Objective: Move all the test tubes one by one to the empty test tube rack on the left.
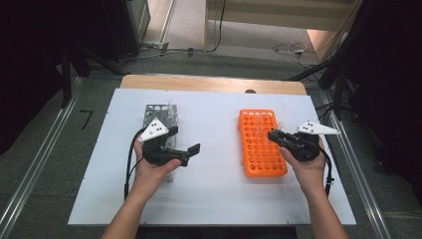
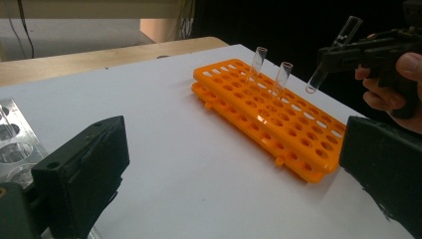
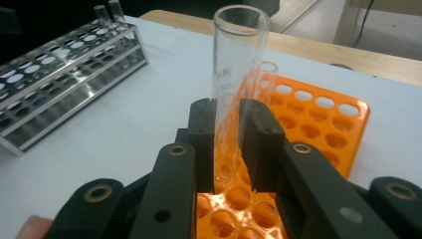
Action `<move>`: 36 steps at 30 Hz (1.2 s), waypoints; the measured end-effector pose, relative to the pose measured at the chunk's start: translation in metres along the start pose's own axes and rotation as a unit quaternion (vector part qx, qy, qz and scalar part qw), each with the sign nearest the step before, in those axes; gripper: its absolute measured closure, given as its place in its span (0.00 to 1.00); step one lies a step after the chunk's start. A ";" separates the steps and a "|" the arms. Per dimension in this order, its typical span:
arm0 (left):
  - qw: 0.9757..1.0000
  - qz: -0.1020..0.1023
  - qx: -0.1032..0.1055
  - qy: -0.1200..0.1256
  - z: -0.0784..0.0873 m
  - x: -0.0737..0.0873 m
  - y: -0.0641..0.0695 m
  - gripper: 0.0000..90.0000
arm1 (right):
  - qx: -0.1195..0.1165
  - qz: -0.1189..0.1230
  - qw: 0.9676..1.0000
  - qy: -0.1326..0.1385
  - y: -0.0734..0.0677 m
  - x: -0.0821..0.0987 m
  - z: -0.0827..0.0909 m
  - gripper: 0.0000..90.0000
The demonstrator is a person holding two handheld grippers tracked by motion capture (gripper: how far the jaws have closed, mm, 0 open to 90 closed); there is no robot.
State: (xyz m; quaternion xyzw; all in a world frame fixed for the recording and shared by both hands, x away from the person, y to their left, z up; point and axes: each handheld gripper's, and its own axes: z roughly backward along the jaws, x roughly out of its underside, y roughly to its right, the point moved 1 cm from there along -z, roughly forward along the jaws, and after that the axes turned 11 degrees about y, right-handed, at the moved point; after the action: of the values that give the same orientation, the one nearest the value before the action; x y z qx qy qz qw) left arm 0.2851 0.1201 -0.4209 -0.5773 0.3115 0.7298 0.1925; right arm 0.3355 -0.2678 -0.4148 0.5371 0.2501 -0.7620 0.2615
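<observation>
My right gripper (image 3: 228, 119) is shut on a clear glass test tube (image 3: 239, 64), gripping it near the middle. In the left gripper view that tube (image 2: 343, 35) hangs tilted, its round bottom just above the orange rack (image 2: 268, 119). Two more tubes (image 2: 258, 62) (image 2: 282, 77) stand in holes at the rack's far end. From above, the right gripper (image 1: 274, 134) sits at the orange rack's (image 1: 261, 144) right edge. My left gripper (image 1: 184, 140) is open with nothing between its jaws, beside the metal rack (image 1: 158, 112).
The metal rack (image 3: 59, 69) holds a couple of tubes (image 3: 109, 12) at its far end. Both racks stand on a white board (image 1: 214, 189) over a wooden table (image 1: 209, 82). Cables lie on the floor beyond the table.
</observation>
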 end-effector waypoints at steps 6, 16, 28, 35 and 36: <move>1.000 -0.002 0.004 0.001 0.001 -0.002 0.003 0.00 | -0.024 0.000 1.000 0.004 -0.014 -0.007 -0.002 0.82; 1.000 -0.010 0.016 0.000 -0.002 -0.004 0.011 0.00 | -0.065 0.006 0.998 -0.005 -0.038 -0.008 -0.013 0.82; 0.999 -0.019 0.038 -0.007 -0.008 -0.004 0.026 0.00 | -0.100 0.020 0.994 -0.024 -0.066 -0.003 -0.026 0.82; 0.998 -0.022 0.050 -0.011 -0.012 -0.003 0.035 0.00 | -0.116 0.025 0.992 -0.031 -0.079 0.000 -0.033 0.82; 0.998 -0.022 0.052 -0.013 -0.013 -0.003 0.036 0.00 | -0.119 0.026 0.992 -0.032 -0.080 0.001 -0.033 0.82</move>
State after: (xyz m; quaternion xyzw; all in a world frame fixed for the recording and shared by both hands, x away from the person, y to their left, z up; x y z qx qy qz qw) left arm 0.2722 0.0857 -0.4116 -0.5639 0.3342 0.7153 0.2424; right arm 0.3048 -0.1866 -0.4173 0.4836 0.3163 -0.7368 0.3510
